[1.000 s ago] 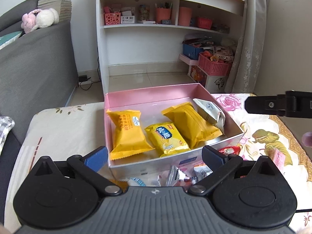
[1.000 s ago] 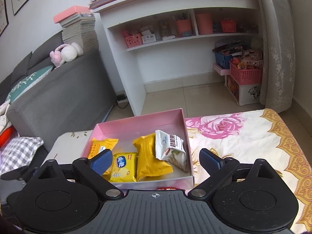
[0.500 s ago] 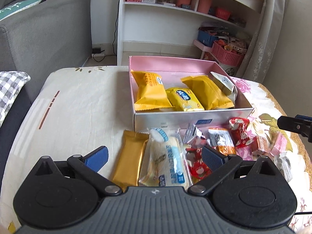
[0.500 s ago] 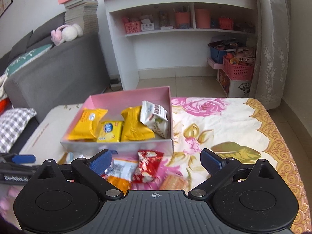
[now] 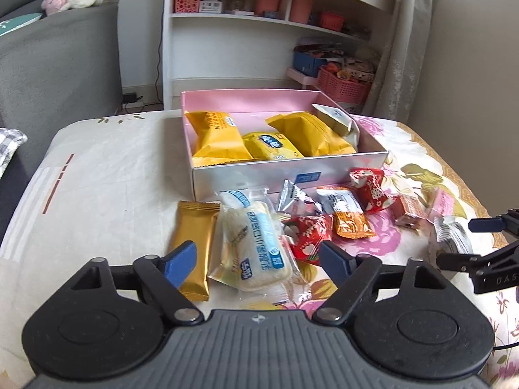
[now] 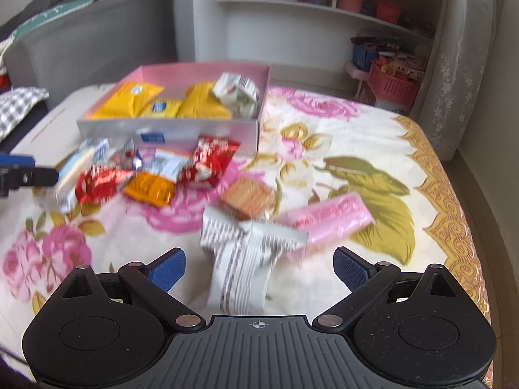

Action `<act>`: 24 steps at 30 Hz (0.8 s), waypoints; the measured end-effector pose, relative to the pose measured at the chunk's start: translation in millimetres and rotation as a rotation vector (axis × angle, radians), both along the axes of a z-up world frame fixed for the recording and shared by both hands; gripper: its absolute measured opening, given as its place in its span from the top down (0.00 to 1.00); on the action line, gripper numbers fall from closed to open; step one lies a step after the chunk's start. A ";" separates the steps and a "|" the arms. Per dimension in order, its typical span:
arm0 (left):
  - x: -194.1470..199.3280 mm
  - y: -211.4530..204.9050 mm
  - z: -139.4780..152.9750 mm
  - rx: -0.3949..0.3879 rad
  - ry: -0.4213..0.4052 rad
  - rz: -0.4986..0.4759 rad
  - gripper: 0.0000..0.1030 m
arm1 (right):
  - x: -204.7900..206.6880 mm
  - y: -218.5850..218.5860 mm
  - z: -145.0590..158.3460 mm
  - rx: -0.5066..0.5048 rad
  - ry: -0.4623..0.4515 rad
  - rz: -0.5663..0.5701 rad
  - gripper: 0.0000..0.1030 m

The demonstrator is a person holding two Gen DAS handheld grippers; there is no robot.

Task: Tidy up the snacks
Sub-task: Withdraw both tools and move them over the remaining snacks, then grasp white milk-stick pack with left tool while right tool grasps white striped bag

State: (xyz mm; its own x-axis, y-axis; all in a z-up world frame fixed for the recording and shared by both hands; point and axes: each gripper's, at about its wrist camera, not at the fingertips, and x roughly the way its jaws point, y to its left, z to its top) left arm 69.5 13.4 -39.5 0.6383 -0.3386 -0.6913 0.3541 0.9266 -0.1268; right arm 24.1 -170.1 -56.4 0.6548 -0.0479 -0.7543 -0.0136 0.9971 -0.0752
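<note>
Snacks lie in a loose pile on the flowered cloth [image 6: 373,136], just in front of the pink box [image 5: 246,100], which already holds three yellow packets and one white one. Since a second ago both views have dropped from the box to this pile, so a new pick is probably beginning.

The left gripper [image 5: 256,261] stands over the clear bread packet [image 5: 256,243], with the gold bar [image 5: 193,243] touching its left blue pad. Its jaws have just been closing; the packet is between them, but the pads do not press it yet.

The right gripper [image 6: 258,267] is wide open, and the striped white packet [image 6: 246,259] lies between its fingers, not gripped. This view is blurred.

I judge that each hand will take one snack, and most of the pile remains outside the box.
</note>
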 end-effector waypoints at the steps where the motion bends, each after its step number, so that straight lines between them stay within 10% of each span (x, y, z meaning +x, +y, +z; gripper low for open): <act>1: 0.1 -1.0 -0.7 0.000 0.001 -0.003 0.30 | -0.6 0.3 -2.8 -0.004 0.011 0.004 0.04; 24: 4.7 -8.1 -7.4 0.076 0.042 -0.015 0.69 | 4.1 -4.1 -7.8 0.009 0.064 -0.037 0.06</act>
State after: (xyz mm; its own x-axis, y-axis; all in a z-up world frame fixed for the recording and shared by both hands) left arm 74.2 5.3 -46.9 0.6037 -0.2935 -0.7412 0.3636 0.9288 -0.0716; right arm 28.2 -174.3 -64.2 0.6035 -0.0642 -0.7948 0.0184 0.9976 -0.0666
